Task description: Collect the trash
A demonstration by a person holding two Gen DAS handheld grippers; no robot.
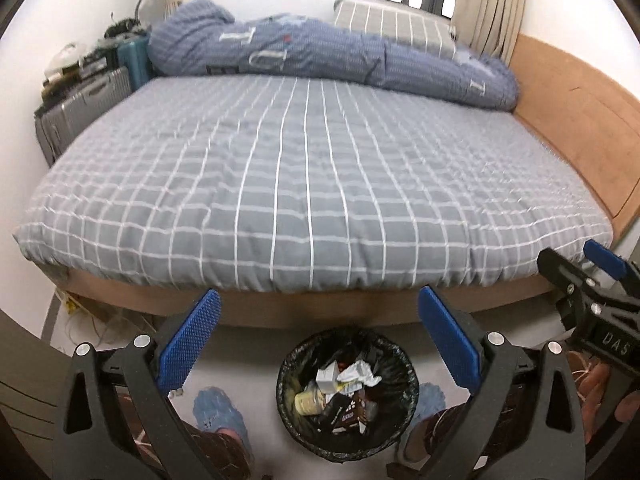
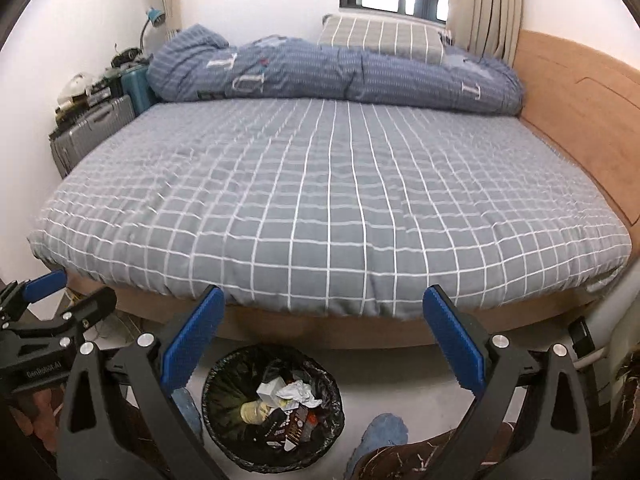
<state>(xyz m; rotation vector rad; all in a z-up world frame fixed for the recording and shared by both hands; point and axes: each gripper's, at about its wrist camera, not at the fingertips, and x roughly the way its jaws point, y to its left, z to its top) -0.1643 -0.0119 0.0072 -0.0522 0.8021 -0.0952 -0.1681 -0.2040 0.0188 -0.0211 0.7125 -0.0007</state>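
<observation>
A round bin with a black liner [image 1: 348, 394] stands on the floor in front of the bed; it also shows in the right wrist view [image 2: 273, 406]. It holds crumpled white paper [image 1: 358, 376], a small white box, a pale cup and dark wrappers [image 2: 294, 424]. My left gripper [image 1: 318, 342] is open and empty, held above the bin. My right gripper [image 2: 324, 340] is open and empty, above and to the right of the bin. Each gripper shows at the edge of the other's view: the right gripper [image 1: 592, 284] and the left gripper [image 2: 44, 296].
A bed with a grey checked sheet [image 1: 304, 184] fills the middle, with a rolled blue duvet [image 1: 320, 52] and pillow at the far side. Suitcases [image 1: 80, 100] stand at the left. A wooden headboard [image 1: 580, 120] runs along the right. The person's blue slippers [image 1: 216, 410] flank the bin.
</observation>
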